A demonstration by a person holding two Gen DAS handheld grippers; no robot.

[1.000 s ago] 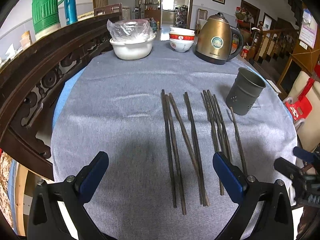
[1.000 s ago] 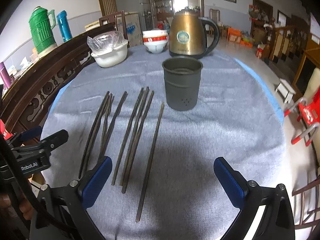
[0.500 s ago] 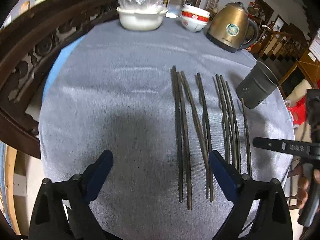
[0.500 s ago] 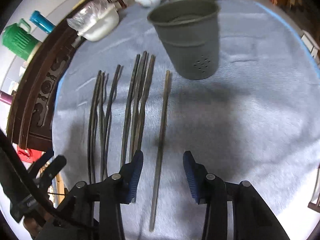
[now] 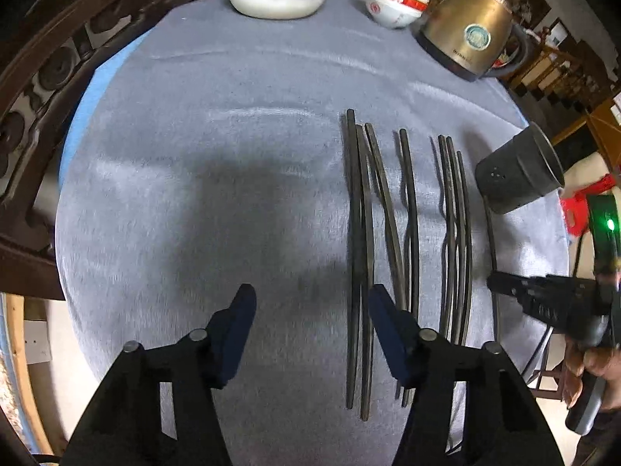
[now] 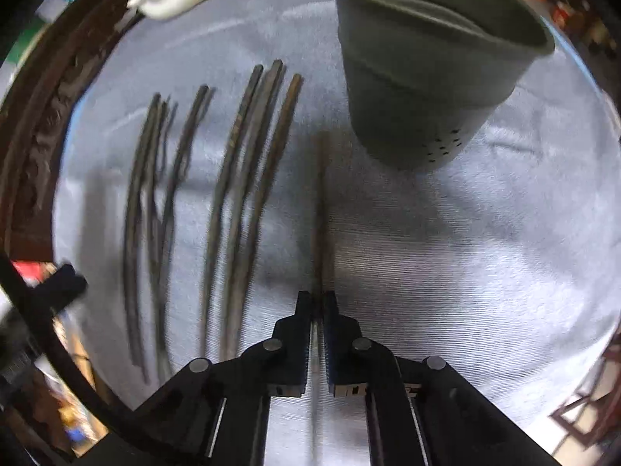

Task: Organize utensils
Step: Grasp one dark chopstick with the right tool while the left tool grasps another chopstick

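Progress so far: basically zero, judging by the holder (image 6: 434, 77), which shows nothing sticking out of the rim in either view. Interior mostly hidden though, so can't swear to it.

Right hand-held gripper (image 6: 319, 306) pinched tight on the lone chopstick (image 6: 319, 202), the one lying apart from the rest, running straight toward 12 o'clock from the jaws, tip ending just short of the holder's base at about 1 o'clock. Looks still flat on the grey cloth of the counter (image 6: 485, 272), not lifted yet, but hard to say with the blur.

Left hand-held gripper (image 5: 310, 303) spread wide, holding nothing, hovering over the near ends of the leftmost chopsticks (image 5: 359, 252), right finger (image 5: 388, 330) overlapping them in view. Contact or not: can't tell.

Left to do: pretty much everything. Seven or so sticks spread in loose bunches across the cloth, plus the pinched one, all needing a trip into the holder at roughly 2 o'clock in the left view. Kettle (image 5: 469, 35) and bowls (image 5: 396, 4) way off at the far edge, not in the way.
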